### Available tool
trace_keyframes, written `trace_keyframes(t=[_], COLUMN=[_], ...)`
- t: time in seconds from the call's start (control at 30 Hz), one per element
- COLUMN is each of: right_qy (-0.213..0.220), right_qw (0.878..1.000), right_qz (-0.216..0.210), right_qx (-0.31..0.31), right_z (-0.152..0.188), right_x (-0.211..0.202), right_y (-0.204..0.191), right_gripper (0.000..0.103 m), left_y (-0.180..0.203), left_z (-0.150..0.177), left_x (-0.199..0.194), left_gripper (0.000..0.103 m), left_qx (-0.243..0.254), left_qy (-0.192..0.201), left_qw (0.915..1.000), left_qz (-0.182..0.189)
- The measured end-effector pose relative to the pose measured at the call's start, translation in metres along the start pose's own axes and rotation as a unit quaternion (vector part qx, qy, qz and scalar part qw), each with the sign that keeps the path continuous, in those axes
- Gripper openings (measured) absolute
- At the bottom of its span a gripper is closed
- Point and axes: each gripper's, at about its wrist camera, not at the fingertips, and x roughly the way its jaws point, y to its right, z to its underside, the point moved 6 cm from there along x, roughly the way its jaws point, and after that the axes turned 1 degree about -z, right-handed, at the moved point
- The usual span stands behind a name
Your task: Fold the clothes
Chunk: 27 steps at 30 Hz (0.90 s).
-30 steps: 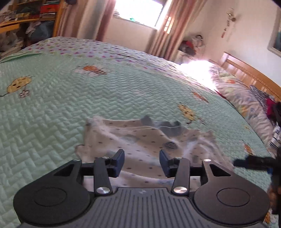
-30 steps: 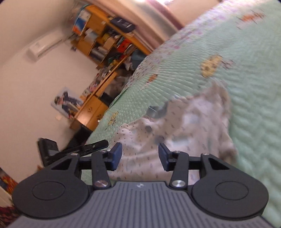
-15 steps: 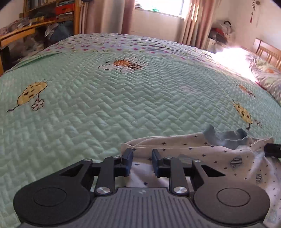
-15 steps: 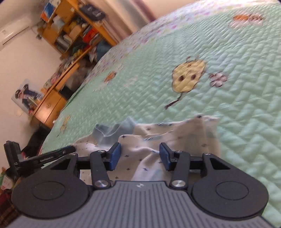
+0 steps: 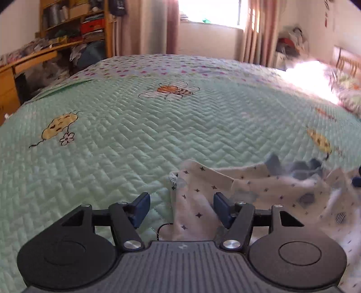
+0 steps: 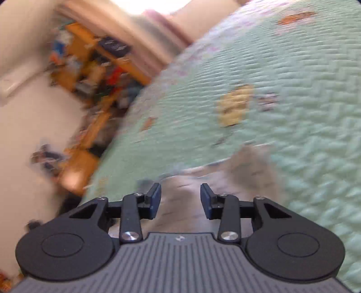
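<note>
Mint green quilted bedspread [image 5: 158,126] covers bed, printed with yellow bug and flower [image 5: 59,129] and an orange bee [image 5: 173,90]. Wooden shelves [image 5: 74,22] crammed with stuff at left, curtains [image 5: 146,27] beside bright window [image 5: 209,11], wooden headboard [image 5: 347,60] far right.

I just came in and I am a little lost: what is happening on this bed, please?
A person is folding a small white star-print garment on the green quilted bedspread, with handheld tongs in each hand. The left tongs have just been opening, with a flap of the cloth between them but not pinched. The right tongs have just been closing a little, above the cloth; that view is blurred.
</note>
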Motion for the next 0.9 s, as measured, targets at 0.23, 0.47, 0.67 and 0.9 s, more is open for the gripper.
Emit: trace_keyframes(t=[0.23, 0.47, 0.67, 0.9], right_qy=[-0.087, -0.026, -0.077, -0.066], right_qw=[0.996, 0.991, 0.995, 0.979], right_qz=[0.002, -0.127, -0.049, -0.187], right_qx=[-0.036, 0.012, 0.04, 0.038], right_z=[-0.013, -0.034, -0.024, 0.016], right_x=[0.072, 0.031, 0.063, -0.014], right_y=[-0.016, -0.025, 0.004, -0.048], right_gripper=[0.054, 0.066, 0.044, 0.061], left_y=[0.032, 0.022, 0.058, 0.023], left_z=[-0.009, -0.018, -0.001, 0.001], left_x=[0.037, 0.009, 0.053, 0.006], left_gripper=[0.066, 0.08, 0.062, 0.092], left_qx=[0.04, -0.027, 0.017, -0.025], left_qy=[-0.033, 0.007, -0.051, -0.027], left_qw=[0.9982, 0.9945, 0.995, 0.9914], left_qz=[0.032, 0.101, 0.084, 0.125])
